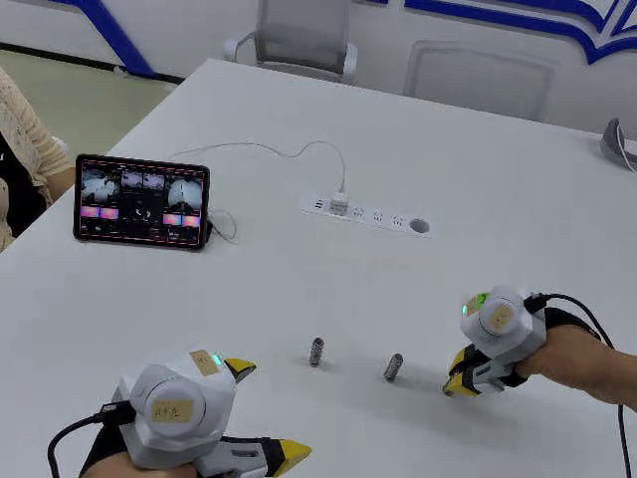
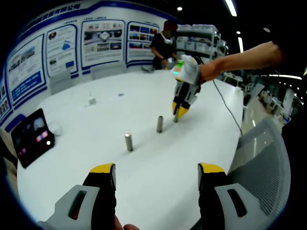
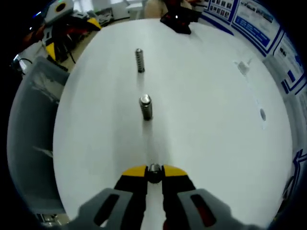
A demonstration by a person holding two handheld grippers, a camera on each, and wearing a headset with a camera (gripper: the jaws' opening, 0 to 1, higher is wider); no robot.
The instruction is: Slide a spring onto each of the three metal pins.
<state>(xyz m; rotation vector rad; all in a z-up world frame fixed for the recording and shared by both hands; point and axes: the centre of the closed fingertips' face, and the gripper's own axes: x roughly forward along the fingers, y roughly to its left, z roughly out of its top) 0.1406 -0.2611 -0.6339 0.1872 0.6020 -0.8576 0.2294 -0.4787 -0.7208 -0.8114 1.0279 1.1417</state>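
Observation:
Two upright metal pins stand on the white table (image 1: pixel 299 289), each with a spring's coils around it: the left pin (image 1: pixel 317 351) (image 2: pixel 128 142) (image 3: pixel 139 60) and the right pin (image 1: pixel 394 366) (image 2: pixel 159 123) (image 3: pixel 146 106). My right gripper (image 1: pixel 456 385) (image 3: pixel 154 170) (image 2: pixel 178 114) is down at the table just right of them. It is shut on a small silvery round-topped piece (image 3: pixel 154 167) that looks like a third pin; I cannot tell whether a spring is on it. My left gripper (image 1: pixel 267 410) (image 2: pixel 156 175) is at the near edge, open, with nothing between its fingers.
A tablet (image 1: pixel 141 200) (image 2: pixel 31 136) with a lit screen lies at the left. Behind the pins lies a white power strip (image 1: pixel 368 214) with a plug and cable. Chairs (image 1: pixel 304 35) stand at the far edge. A person's sleeve (image 1: pixel 25 149) is at the left.

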